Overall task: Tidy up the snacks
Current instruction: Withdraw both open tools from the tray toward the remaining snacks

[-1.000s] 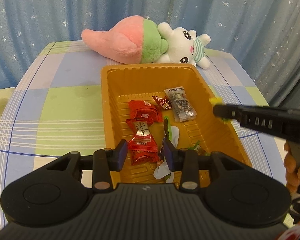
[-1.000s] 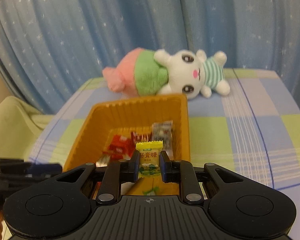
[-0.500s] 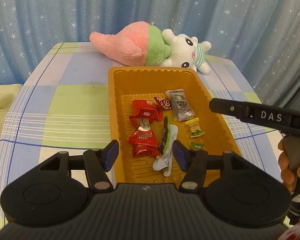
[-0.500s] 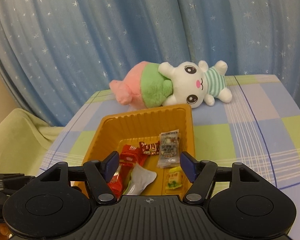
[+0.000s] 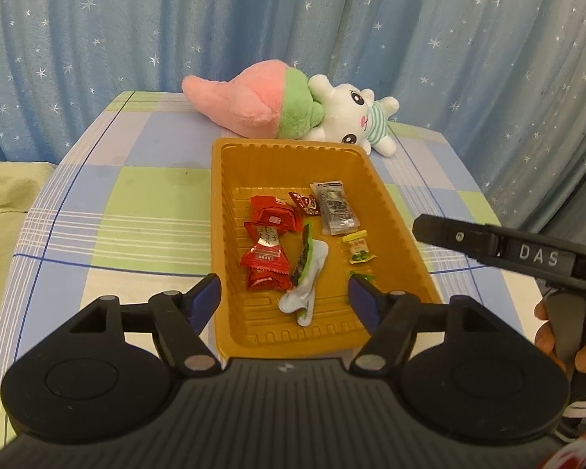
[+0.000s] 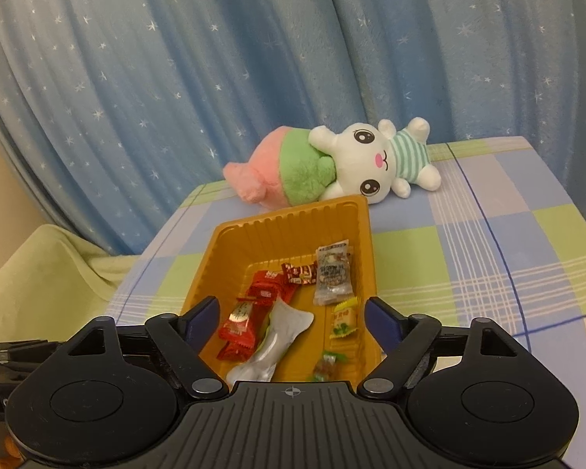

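**Yellow candy dropped, both hands free over the snack tray**

Yellow-wrapped candy (image 6: pixel 343 318), clamped a second ago in the right gripper (image 6: pixel 291 322), now lies loose at centre frame on the floor of the orange tray (image 5: pixel 222 211), beside the white packet (image 5: pixel 306 289) the left gripper (image 5: pixel 283 299) let go. Both sets of fingers are spreading wider with nothing between them. Seemingly this round of sorting is done; no stray snacks show on the checked bench (image 5: pixel 136 211).
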### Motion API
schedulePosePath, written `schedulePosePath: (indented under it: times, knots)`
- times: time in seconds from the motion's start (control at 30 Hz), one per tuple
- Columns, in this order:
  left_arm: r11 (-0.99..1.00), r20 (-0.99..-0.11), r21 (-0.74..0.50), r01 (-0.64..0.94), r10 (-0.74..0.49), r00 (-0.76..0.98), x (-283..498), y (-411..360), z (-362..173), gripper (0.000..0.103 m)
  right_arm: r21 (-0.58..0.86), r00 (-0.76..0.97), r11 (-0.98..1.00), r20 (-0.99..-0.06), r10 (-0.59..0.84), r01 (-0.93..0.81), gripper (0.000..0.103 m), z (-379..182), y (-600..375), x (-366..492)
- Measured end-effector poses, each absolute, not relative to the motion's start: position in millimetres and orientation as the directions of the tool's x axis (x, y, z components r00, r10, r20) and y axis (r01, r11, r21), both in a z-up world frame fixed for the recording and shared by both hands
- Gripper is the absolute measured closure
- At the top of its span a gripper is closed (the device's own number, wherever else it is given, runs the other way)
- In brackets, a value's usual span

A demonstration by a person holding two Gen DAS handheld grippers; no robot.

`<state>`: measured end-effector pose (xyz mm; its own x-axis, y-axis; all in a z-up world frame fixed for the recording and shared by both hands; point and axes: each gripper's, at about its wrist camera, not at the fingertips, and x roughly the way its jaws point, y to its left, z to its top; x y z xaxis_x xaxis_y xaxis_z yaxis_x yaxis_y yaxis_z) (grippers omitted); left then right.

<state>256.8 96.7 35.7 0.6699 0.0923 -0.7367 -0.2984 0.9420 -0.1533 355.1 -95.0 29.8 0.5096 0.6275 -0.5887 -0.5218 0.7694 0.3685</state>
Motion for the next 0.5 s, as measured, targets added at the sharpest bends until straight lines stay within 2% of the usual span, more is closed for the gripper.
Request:
schedulePosePath:
  times: [0.5]
  knots:
    - [0.936, -0.714, -0.182, -0.3, 0.084, 0.696, 193, 55, 45, 0.03, 0.379, 0.488, 0.765, -0.603, 0.631, -0.52, 0.018, 26, -143, 288]
